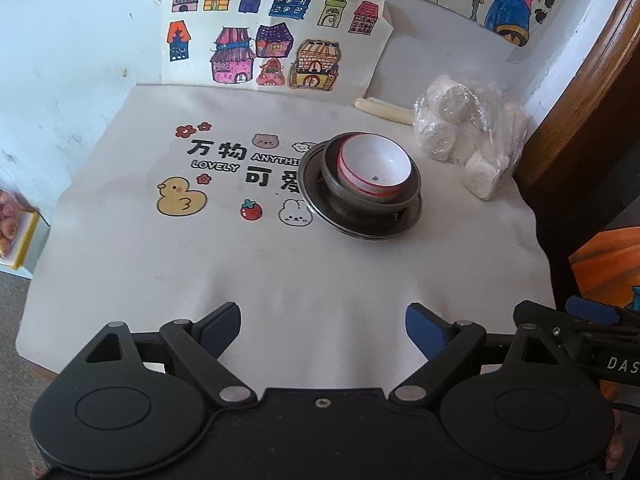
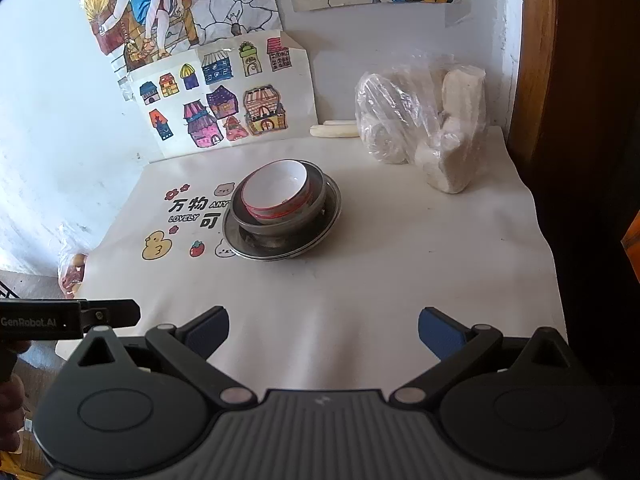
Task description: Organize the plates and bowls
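Left gripper (image 1: 323, 330): jaws spread wide, nothing between them, over bare white tablecloth (image 1: 320, 280). Right gripper (image 2: 323, 332): jaws likewise wide apart and empty. From the left gripper, the stack sits toward 1 o'clock, well apart: white bowl (image 1: 374, 164) with red rim bands nested in a grey metal bowl (image 1: 408, 196), both on a metal plate (image 1: 360, 228). Beyond the stack, at 2 o'clock, a plastic bag of white rolls (image 1: 468, 132) stands against the wall.
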`<state>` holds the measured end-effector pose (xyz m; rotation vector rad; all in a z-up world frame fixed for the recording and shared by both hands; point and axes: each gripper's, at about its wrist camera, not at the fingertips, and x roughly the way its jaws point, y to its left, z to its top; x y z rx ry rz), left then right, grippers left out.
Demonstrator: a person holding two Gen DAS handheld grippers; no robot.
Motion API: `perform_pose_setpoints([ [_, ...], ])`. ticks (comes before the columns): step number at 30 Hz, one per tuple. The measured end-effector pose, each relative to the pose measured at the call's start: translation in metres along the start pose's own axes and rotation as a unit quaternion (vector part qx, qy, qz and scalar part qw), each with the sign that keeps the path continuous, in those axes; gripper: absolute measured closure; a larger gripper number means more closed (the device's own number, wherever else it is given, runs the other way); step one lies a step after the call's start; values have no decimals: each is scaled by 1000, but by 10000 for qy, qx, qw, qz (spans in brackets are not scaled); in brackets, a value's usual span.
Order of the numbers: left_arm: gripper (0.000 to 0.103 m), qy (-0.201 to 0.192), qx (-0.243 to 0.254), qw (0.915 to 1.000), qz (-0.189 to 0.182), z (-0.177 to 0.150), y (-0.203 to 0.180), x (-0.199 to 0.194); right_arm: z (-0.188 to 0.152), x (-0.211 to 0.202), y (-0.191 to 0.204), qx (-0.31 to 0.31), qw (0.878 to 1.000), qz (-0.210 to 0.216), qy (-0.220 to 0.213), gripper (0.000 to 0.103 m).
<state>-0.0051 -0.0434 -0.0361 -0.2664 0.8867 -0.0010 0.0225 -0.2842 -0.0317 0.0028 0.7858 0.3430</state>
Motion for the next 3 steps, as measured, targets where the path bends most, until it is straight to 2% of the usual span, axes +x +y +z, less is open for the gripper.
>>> perform_pose_setpoints([
  [3,13,34,25,10000,-6,1,-2,3,0,1,-2,25,10000,-12,24,0],
])
